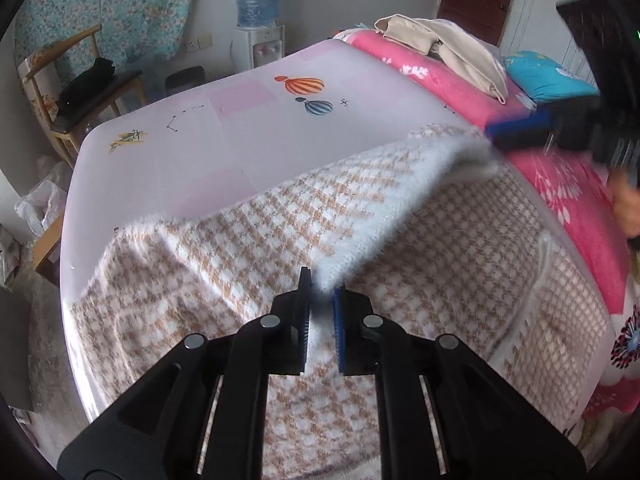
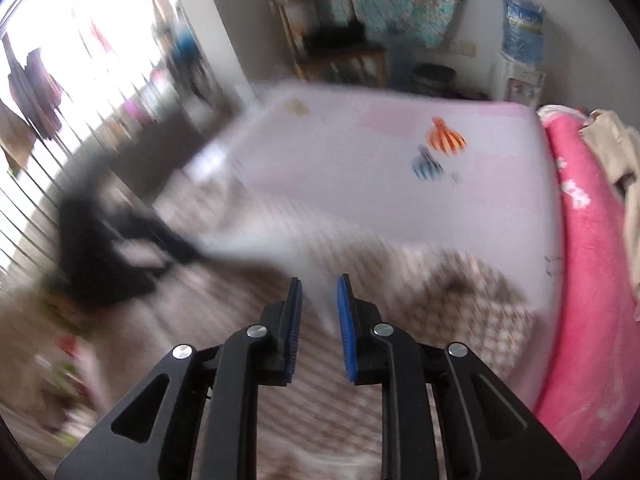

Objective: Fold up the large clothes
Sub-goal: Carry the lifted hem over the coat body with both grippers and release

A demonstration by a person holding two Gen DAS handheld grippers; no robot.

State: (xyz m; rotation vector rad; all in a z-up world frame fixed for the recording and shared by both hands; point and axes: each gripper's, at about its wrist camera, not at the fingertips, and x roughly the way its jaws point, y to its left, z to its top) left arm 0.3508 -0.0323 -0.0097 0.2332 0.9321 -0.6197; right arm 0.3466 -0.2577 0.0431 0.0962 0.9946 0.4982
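- The bed (image 1: 240,128) has a pale pink sheet with balloon prints, and a pink blanket (image 1: 560,184) lies along its side.
- The large checked garment (image 1: 208,264), beige and white, lies spread on the bed, with its white fluffy edge lifted and folded over.
- The left hand-held gripper (image 1: 321,294) is closed on this white edge.
- The right hand-held gripper (image 2: 319,292) has the white fabric between its jaws; the view is blurred, so I cannot tell if it grips.

A water dispenser (image 1: 259,46) stands beside a wooden chair (image 1: 86,92) near the wall.
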